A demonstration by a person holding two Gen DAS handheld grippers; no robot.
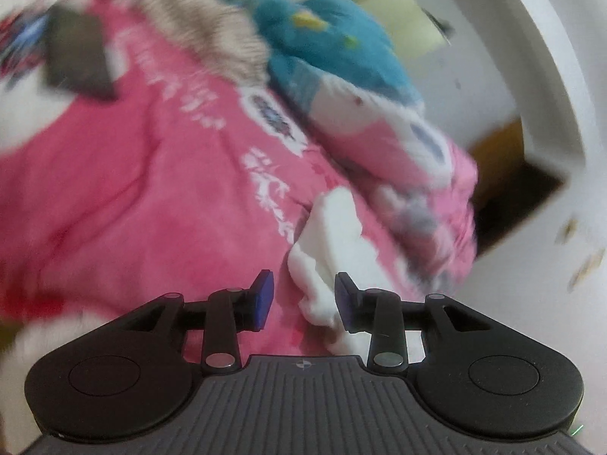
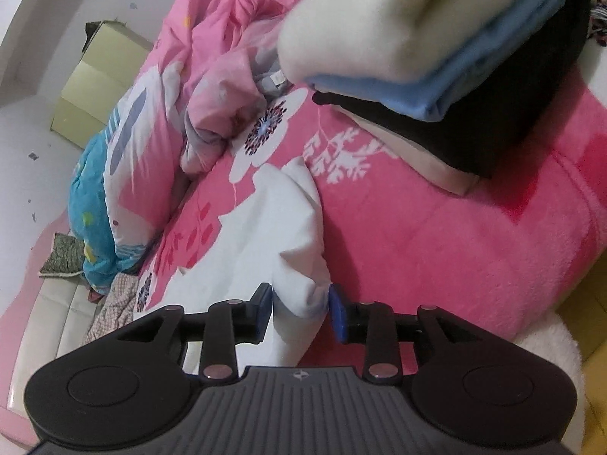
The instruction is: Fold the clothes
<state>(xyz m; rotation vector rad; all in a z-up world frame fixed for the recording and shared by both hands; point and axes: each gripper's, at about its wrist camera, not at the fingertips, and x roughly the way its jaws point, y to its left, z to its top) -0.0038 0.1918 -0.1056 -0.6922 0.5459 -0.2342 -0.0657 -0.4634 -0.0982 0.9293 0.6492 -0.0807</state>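
Pink blanket is spread wide; stack upper right.
White garment runs bottom to centre; left gripper released, right gripper parted around its fold.

I see a white garment lying crumpled on the pink blanket, its nearest fold bunched up and reaching toward me. In the left wrist view the same white garment shows as a rumpled strip, blurred. Far to the right sits a stack of folded clothes: a cream piece on top, a light blue one under it, a black one below, all lying flat with their folded edges facing left.
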